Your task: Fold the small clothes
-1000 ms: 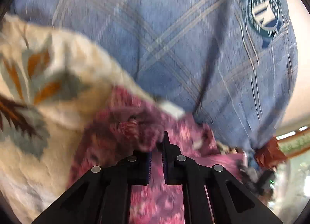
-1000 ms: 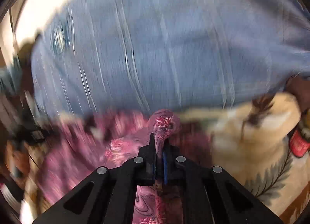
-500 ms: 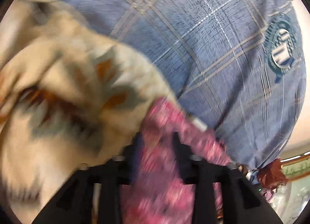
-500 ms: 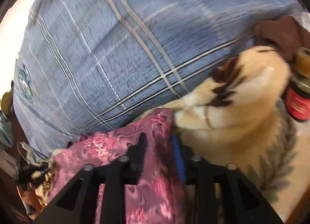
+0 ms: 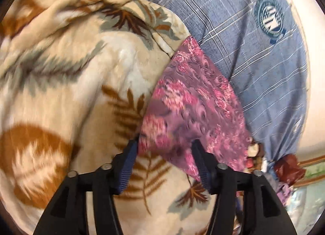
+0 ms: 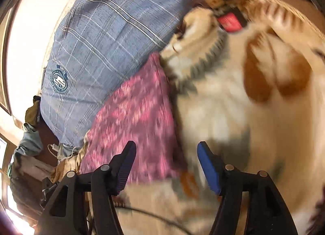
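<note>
- Left gripper [image 5: 164, 149] stands wide, jaws just been opening; the pink cloth [image 5: 193, 101] has its near edge lying between the pads, loose, nothing pinched
- Right gripper [image 6: 165, 157] wide too, just been opening; the cloth's [image 6: 136, 121] corner shows between its jaws, apparently below them and not pressed
- Cloth lies flat on the blanket [image 5: 81, 92], its far edge up against the blue pillow [image 5: 254, 62]
- It sits dead ahead of both grippers; long axis runs away toward the pillow
- Neither clearly nearer; I'd judge either near corner ready for the next fold
</note>
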`<action>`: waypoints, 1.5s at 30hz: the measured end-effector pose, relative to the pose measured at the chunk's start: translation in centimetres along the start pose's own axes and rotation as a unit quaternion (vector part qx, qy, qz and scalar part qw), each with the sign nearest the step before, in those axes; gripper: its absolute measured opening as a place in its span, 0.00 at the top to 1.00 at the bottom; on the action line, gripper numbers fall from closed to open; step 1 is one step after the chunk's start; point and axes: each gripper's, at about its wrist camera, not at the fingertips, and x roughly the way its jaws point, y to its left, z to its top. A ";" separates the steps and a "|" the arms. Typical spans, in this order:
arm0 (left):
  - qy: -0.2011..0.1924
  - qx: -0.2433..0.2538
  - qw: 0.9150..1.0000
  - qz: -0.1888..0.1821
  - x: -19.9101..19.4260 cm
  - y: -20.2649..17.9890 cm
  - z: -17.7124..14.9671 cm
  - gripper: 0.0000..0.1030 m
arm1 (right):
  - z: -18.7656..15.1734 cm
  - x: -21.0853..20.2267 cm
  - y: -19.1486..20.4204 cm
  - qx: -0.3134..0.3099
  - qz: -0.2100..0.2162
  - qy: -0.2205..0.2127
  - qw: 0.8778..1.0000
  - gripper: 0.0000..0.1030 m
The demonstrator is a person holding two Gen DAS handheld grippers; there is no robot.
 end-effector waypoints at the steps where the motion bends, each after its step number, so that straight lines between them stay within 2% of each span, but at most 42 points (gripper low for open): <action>1: 0.001 -0.011 1.000 -0.010 0.1 0.5 -0.3 0.36 | -0.6 0.5 0.0 0.004 0.006 0.006 1.000 0.35; 3: 0.030 -0.047 0.998 -0.033 1.0 2.3 -1.3 0.36 | -1.2 2.1 0.5 0.005 0.029 0.022 0.999 0.35; 5: 0.043 -0.072 0.995 -0.053 2.1 2.7 -1.8 0.36 | -1.5 3.5 1.0 0.004 0.036 0.030 0.999 0.35; 8: 0.020 -0.075 0.996 -0.032 3.7 3.3 -1.2 0.37 | -1.7 4.7 1.4 -0.001 0.036 0.004 0.999 0.36; 9: 0.016 -0.083 0.996 -0.035 4.7 3.2 -0.5 0.39 | -1.7 4.9 1.4 0.008 0.040 -0.001 0.999 0.41; 10: 0.007 -0.087 0.995 -0.045 5.1 3.2 0.3 0.42 | -1.5 5.1 1.5 0.013 0.047 -0.002 0.999 0.70; 11: 0.004 -0.087 0.995 -0.044 5.6 3.0 0.8 0.67 | -1.1 5.4 1.5 0.018 0.052 0.001 0.998 0.89; 12: 0.013 -0.082 0.996 -0.040 6.2 2.6 1.5 0.97 | -0.8 5.7 1.5 0.024 0.054 0.008 0.998 0.89; 13: 0.026 -0.082 0.995 -0.052 6.3 2.3 2.0 0.97 | -0.1 5.5 1.4 0.035 0.066 0.009 0.997 0.89; 14: 0.021 -0.080 0.995 -0.060 5.8 2.0 2.0 0.96 | 0.6 4.4 1.5 0.038 0.082 -0.004 0.996 0.89; 16: -0.009 -0.043 0.998 -0.045 4.4 0.9 1.7 0.96 | 1.9 1.4 2.1 0.018 0.101 -0.042 0.994 0.90; 18: -0.012 -0.025 0.999 -0.037 3.7 1.1 0.9 0.95 | 2.9 -1.0 2.0 -0.002 0.095 -0.068 0.993 0.91; 20: 0.005 -0.023 1.000 0.003 4.6 2.2 0.2 0.95 | 3.2 -0.9 0.7 -0.006 0.068 -0.060 0.996 0.94; 21: 0.018 -0.028 0.999 0.018 5.6 2.9 0.0 0.94 | 3.0 0.1 -0.8 0.005 0.046 -0.042 0.998 0.94; 22: 0.031 -0.039 0.999 0.020 6.4 3.7 -0.2 0.93 | 2.7 1.1 -1.8 0.014 0.030 -0.025 0.999 0.94; 24: 0.029 -0.045 0.999 0.003 5.7 4.3 -0.2 0.92 | 1.5 2.9 -3.1 0.016 -0.003 0.003 1.000 0.93; 26: 0.015 -0.022 1.000 0.012 3.8 4.0 0.0 0.92 | 1.0 2.2 -2.8 0.011 0.005 -0.013 1.000 0.88; 28: -0.007 0.005 1.000 0.007 1.1 3.5 -0.1 0.90 | 1.6 0.8 -1.8 0.002 -0.001 -0.040 0.999 0.86; 29: -0.021 0.018 1.000 0.005 -0.2 2.9 0.0 0.86 | 2.2 0.3 -1.3 -0.005 0.003 -0.051 0.999 0.81; 30: -0.035 0.031 0.999 0.006 -1.3 2.4 0.2 0.76 | 3.2 -0.4 -0.5 -0.015 0.006 -0.066 0.998 0.76; 31: -0.048 0.053 0.997 0.009 -1.7 1.4 0.8 0.67 | 4.0 -0.5 0.0 -0.021 0.008 -0.073 0.997 0.62; 32: -0.057 0.071 0.996 0.018 -1.9 0.7 1.2 0.47 | 4.7 -0.4 0.6 -0.025 0.011 -0.076 0.997 0.49; 33: -0.069 0.090 0.993 0.040 -1.5 -0.4 1.8 0.38 | 5.6 0.3 1.4 -0.028 0.017 -0.073 0.997 0.43; 35: -0.066 0.125 0.987 0.069 0.3 -2.6 3.1 0.37 | 7.0 2.6 2.7 -0.031 0.021 -0.048 0.998 0.39; 36: -0.056 0.139 0.986 0.070 1.7 -3.7 3.6 0.37 | 7.8 4.1 3.3 -0.035 0.012 -0.037 0.999 0.39; 38: -0.043 0.156 0.982 0.102 5.0 -5.4 5.5 0.38 | 9.4 7.3 4.6 -0.051 -0.019 -0.019 0.998 0.39; 41: -0.030 0.151 0.981 0.121 9.0 -6.7 8.1 0.39 | 11.7 11.3 5.8 -0.058 -0.060 -0.012 0.996 0.39; 44: 0.000 0.124 0.985 0.122 13.2 -7.6 10.3 0.39 | 13.2 14.6 6.4 -0.063 -0.089 -0.007 0.994 0.40; 45: 0.009 0.120 0.986 0.115 14.5 -7.7 10.9 0.46 | 13.5 15.9 6.7 -0.073 -0.105 0.001 0.992 0.40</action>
